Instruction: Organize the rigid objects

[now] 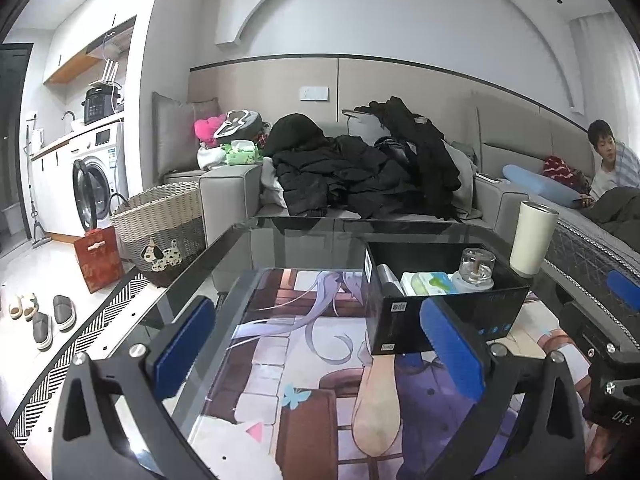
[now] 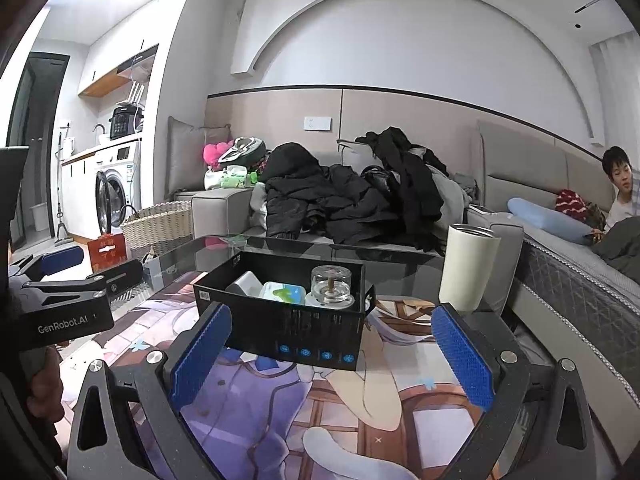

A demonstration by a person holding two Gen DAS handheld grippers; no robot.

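Note:
A black open box stands on the glass table over a printed mat. Inside it are a clear glass jar, a white and green pack of wipes and a grey-white item. A white tumbler stands to the right of the box. My left gripper is open and empty, its right finger near the box's front left corner. My right gripper is open and empty, just in front of the box.
The glass table edge faces a grey sofa heaped with dark clothes. A woven basket and a red bag stand on the floor at left. A person sits on the bed at right.

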